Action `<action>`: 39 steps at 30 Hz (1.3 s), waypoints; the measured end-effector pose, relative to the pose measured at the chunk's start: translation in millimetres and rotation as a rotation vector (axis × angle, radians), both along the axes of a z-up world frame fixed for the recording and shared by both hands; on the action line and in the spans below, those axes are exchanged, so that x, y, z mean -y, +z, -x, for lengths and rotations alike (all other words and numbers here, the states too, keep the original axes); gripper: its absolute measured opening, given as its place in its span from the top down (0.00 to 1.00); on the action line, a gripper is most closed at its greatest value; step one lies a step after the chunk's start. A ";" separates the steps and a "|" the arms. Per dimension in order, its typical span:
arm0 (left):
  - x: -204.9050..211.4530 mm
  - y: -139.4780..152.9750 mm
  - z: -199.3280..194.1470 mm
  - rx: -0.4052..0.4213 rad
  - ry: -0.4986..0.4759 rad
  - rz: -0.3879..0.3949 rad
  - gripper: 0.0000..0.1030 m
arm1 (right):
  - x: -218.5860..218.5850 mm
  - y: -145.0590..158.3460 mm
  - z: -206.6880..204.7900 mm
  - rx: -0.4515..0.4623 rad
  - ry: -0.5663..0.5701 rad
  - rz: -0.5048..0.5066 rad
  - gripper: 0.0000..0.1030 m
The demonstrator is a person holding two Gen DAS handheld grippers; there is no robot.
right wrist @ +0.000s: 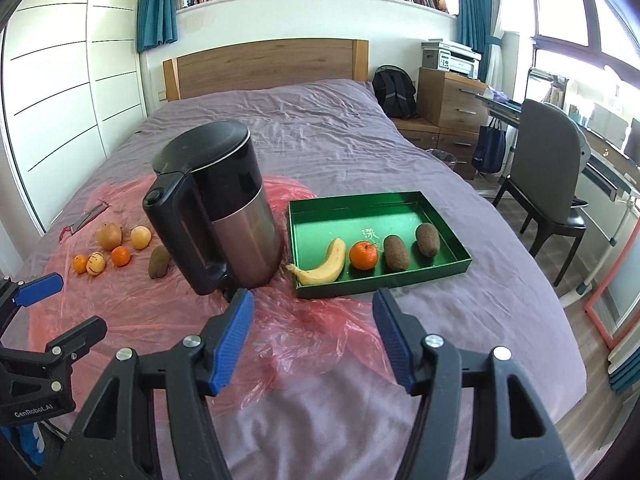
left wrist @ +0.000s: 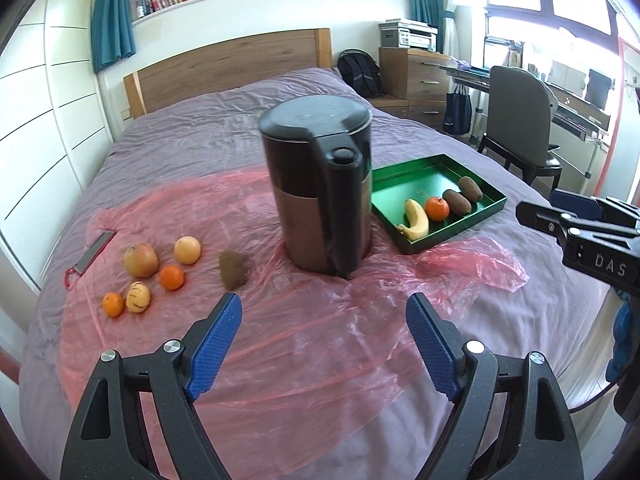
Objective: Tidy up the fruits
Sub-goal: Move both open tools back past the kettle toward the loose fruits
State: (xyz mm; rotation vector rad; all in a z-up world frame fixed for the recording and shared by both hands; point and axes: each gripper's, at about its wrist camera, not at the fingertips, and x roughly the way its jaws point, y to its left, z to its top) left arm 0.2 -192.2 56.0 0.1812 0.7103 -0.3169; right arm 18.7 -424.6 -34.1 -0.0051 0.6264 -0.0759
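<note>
A green tray (right wrist: pixel 400 204) lies on the bed and holds a banana (right wrist: pixel 326 266), a tangerine (right wrist: pixel 363 255) and two brown kiwis (right wrist: pixel 396 253). To the left, on pink plastic film (left wrist: pixel 280 340), sit loose fruits: an apple (left wrist: pixel 140 259), a pale orange (left wrist: pixel 187 250), two tangerines (left wrist: pixel 171 277), a yellowish fruit (left wrist: pixel 138 297) and a kiwi (left wrist: pixel 233 269). My left gripper (left wrist: pixel 324 312) hovers open over the film, nothing between its blue pads. My right gripper (right wrist: pixel 313 312) is open too, in front of the tray, holding nothing.
A tall black-and-steel kettle (left wrist: pixel 320 188) stands between the loose fruits and the tray. A small red-and-grey tool (left wrist: pixel 90 258) lies at the far left. The bed's right edge drops to the floor by a chair (right wrist: pixel 548 176) and desk.
</note>
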 end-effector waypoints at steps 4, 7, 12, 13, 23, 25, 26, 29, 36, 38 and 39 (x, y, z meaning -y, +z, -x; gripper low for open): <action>-18.7 1.6 6.5 0.015 0.029 0.006 0.20 | -14.9 -3.9 7.2 -0.006 0.014 -0.001 0.25; -32.5 1.2 10.7 0.019 0.049 0.011 0.20 | -25.4 -6.0 12.0 -0.007 0.021 -0.004 0.24; -57.2 1.9 14.0 0.022 0.091 0.028 0.19 | -42.8 -9.9 17.2 -0.013 0.033 0.000 0.20; -61.9 1.9 14.4 0.024 0.099 0.031 0.19 | -45.9 -10.1 18.2 -0.013 0.036 0.001 0.19; -96.4 -1.6 17.2 0.031 0.153 0.057 0.14 | -78.3 -15.2 21.9 -0.032 0.076 0.019 0.18; -105.7 -4.3 16.6 0.027 0.169 0.058 0.13 | -86.2 -17.7 21.8 -0.039 0.093 0.023 0.18; -110.5 -5.8 16.2 0.025 0.176 0.058 0.13 | -90.3 -19.0 21.1 -0.042 0.103 0.018 0.18; -130.5 -11.2 14.3 0.019 0.203 0.053 0.12 | -103.2 -23.0 19.5 -0.046 0.134 0.013 0.17; -188.9 -25.4 5.5 -0.001 0.300 0.049 0.11 | -133.8 -33.9 9.5 -0.065 0.212 0.002 0.16; -206.9 -27.5 1.8 -0.003 0.336 0.052 0.11 | -143.2 -35.5 4.6 -0.071 0.232 0.003 0.16; -215.9 -28.2 -0.2 -0.002 0.354 0.051 0.11 | -149.3 -36.5 0.6 -0.074 0.246 0.002 0.16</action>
